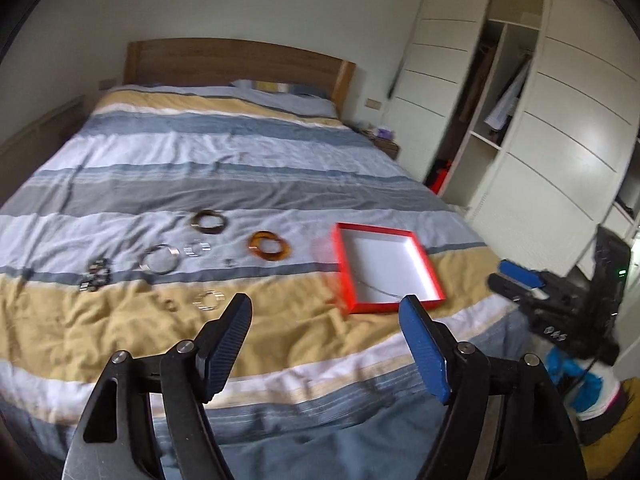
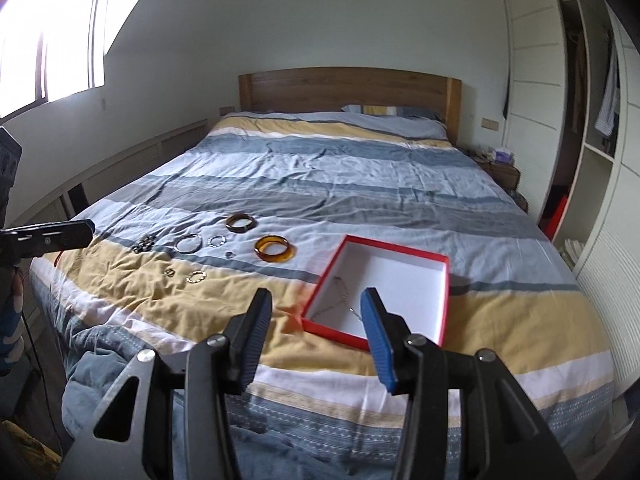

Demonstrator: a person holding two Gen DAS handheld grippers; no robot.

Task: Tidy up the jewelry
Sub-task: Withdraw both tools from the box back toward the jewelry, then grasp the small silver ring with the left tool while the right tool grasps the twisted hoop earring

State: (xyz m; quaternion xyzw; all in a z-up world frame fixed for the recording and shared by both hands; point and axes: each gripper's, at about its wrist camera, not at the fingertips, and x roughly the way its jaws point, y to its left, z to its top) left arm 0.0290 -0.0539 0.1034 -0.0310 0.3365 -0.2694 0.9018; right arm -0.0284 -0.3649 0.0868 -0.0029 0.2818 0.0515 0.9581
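Note:
A red box [image 1: 345, 268] [image 2: 404, 249] with a white inside lies open on the striped bed; a thin silver chain [image 2: 345, 300] [image 1: 378, 290] lies in it. Left of the box lie an amber bangle [image 1: 270, 251] [image 2: 276, 249], a dark brown bangle [image 1: 209, 222] [image 2: 240, 222], a silver hoop [image 1: 160, 263] [image 2: 188, 243], a dark beaded bracelet [image 1: 95, 274] [image 2: 145, 245] and several small rings. My left gripper [image 1: 326, 308] is open and empty above the bed's near edge. My right gripper [image 2: 316, 300] is open and empty, well short of the box; it also shows in the left wrist view [image 1: 506, 274].
The bed [image 1: 200, 184] [image 2: 360, 184] has a wooden headboard [image 2: 348, 88] and a pillow [image 2: 396, 118]. A white wardrobe [image 1: 540, 120] [image 2: 560, 100] with an open section stands to the right. A nightstand [image 2: 498, 170] sits by the headboard. A window [image 2: 48, 40] is at left.

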